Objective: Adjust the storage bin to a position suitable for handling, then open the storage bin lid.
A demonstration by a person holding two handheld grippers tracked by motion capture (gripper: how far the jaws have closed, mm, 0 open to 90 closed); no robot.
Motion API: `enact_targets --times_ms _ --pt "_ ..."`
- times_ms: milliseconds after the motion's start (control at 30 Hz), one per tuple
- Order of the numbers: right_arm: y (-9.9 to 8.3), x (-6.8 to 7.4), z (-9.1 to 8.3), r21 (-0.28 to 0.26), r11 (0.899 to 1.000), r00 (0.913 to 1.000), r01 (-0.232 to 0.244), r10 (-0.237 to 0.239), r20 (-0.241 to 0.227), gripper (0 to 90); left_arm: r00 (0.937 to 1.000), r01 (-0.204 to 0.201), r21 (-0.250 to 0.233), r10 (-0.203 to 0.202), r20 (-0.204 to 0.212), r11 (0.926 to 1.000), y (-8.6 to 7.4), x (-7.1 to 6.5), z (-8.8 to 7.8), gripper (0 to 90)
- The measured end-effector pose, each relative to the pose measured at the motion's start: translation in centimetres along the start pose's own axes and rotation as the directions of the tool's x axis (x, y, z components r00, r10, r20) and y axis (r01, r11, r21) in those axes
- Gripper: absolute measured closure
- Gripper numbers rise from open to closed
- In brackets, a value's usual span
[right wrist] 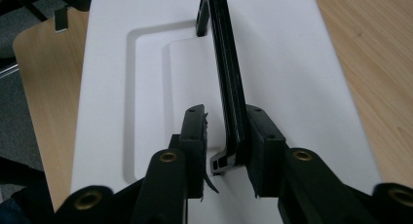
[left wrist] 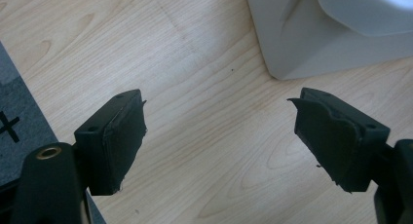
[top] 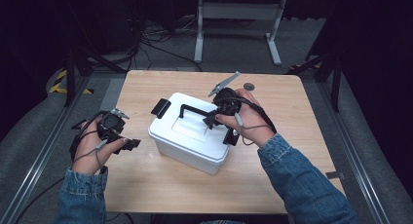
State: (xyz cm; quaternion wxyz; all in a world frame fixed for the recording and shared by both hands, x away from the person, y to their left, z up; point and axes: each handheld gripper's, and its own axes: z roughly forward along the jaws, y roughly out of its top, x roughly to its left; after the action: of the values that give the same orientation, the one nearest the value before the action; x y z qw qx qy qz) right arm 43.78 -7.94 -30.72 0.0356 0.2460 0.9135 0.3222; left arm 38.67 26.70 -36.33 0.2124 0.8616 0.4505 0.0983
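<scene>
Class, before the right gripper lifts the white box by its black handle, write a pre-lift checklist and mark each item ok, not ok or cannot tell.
1. Handle raised upright off the lid: ok.
2. Handle between right gripper jaws: ok.
3. Jaws fully clamped on handle: not ok, a gap shows on one side.
4. Left gripper open, clear of white box: ok.
5. Black latch fastened: cannot tell.

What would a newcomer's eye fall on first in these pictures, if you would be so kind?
First, the white lidded box in the middle of the wooden table, with its black handle raised. The right gripper straddles that handle, one jaw against it and the other a little off. The left gripper hangs open over bare wood to the box's left.
</scene>
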Motion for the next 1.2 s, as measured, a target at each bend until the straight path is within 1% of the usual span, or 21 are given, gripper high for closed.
enact_targets --times_ms 67,100,167,200,233,333,367,400,433,500,600,667,800,833,867,900,1000,1133,1200 --pt "0.0 0.1 0.1 0.011 1.000 1.0000 0.009 -0.009 0.000 77.6 1.0000 -0.002 0.000 0.002 0.001 1.0000 0.1 0.0 0.0 19.7" --pt "0.0 0.1 0.1 0.011 1.000 1.0000 0.009 -0.009 0.000 77.6 1.0000 -0.004 0.001 0.004 0.000 1.0000 0.1 0.0 0.1 19.7" --pt "0.0 0.1 0.3 0.028 1.000 0.9999 0.012 -0.012 -0.010 82.4 1.0000 -0.001 0.001 0.001 0.007 1.0000 0.2 0.1 0.1 19.7" --pt "0.0 0.3 0.5 0.038 0.999 0.9997 0.018 -0.018 -0.016 82.5 1.0000 -0.002 -0.003 0.002 0.005 1.0000 0.2 0.1 0.1 19.7" --pt "0.0 0.3 0.6 0.039 0.999 0.9997 0.023 -0.022 -0.012 82.6 0.9999 -0.004 0.004 0.004 0.009 1.0000 0.2 0.1 0.1 19.4" --pt "0.1 0.4 0.6 0.041 0.999 0.9995 0.032 -0.032 -0.002 83.5 0.9999 0.002 -0.003 -0.002 0.016 1.0000 0.1 0.4 0.1 20.2" --pt "0.0 0.4 0.6 0.042 0.999 0.9994 0.034 -0.034 -0.001 83.7 0.9999 0.011 -0.003 -0.011 0.013 0.9999 0.0 0.5 0.1 19.7" --pt "0.0 0.4 0.6 0.042 0.999 0.9994 0.034 -0.034 -0.001 83.7 0.9999 0.014 -0.009 -0.014 -0.001 0.9999 0.1 0.5 0.0 19.7" --pt "0.1 0.3 0.6 0.041 0.999 0.9994 0.036 -0.036 0.002 83.9 0.9999 0.013 -0.012 -0.013 0.008 0.9998 0.1 0.5 0.0 19.2" --pt "0.1 0.4 0.6 0.038 0.999 0.9993 0.037 -0.038 0.004 83.9 0.9998 0.012 -0.014 -0.012 0.013 0.9998 0.2 0.5 0.0 19.6" --pt "0.1 0.5 0.5 0.033 0.998 0.9984 0.055 -0.055 0.009 84.2 1.0000 -0.003 -0.005 0.003 0.009 1.0000 0.3 0.4 0.2 19.7" --pt "0.1 0.6 0.5 0.031 0.997 0.9978 0.065 -0.065 0.014 84.3 0.9999 0.003 -0.002 -0.003 0.012 1.0000 0.2 0.3 0.2 19.6" --pt "0.1 0.8 0.4 0.024 0.997 0.9969 0.076 -0.077 0.017 84.5 0.9998 0.016 -0.011 -0.016 0.011 0.9998 -0.1 0.4 -0.1 19.7" --pt "0.2 0.9 0.3 0.023 0.996 0.9964 0.082 -0.083 0.021 84.5 0.9999 0.009 -0.017 -0.009 0.006 0.9998 -0.1 0.5 -0.2 19.7" --pt "0.2 0.9 0.3 0.022 0.996 0.9959 0.087 -0.087 0.025 84.5 0.9998 0.019 -0.015 -0.019 0.010 0.9997 -0.1 0.5 -0.2 19.6" --pt "0.2 1.0 0.2 0.021 0.996 0.9955 0.090 -0.091 0.025 84.5 0.9999 0.016 -0.015 -0.016 0.006 0.9998 -0.1 0.5 -0.2 19.6" --pt "0.4 1.1 0.0 0.011 0.995 0.9949 0.096 -0.097 0.027 84.6 0.9998 0.016 -0.014 -0.016 0.014 0.9998 -0.3 0.4 -0.1 19.7" --pt "0.7 1.2 -0.4 -0.010 0.994 0.9936 0.109 -0.109 0.029 84.6 0.9999 0.012 -0.021 -0.012 0.004 0.9997 -0.3 0.5 -0.3 19.6" --pt "0.9 1.3 -0.6 -0.018 0.993 0.9924 0.119 -0.119 0.032 84.7 0.9996 0.021 -0.019 -0.020 0.017 0.9996 -0.4 0.5 -0.3 19.6"
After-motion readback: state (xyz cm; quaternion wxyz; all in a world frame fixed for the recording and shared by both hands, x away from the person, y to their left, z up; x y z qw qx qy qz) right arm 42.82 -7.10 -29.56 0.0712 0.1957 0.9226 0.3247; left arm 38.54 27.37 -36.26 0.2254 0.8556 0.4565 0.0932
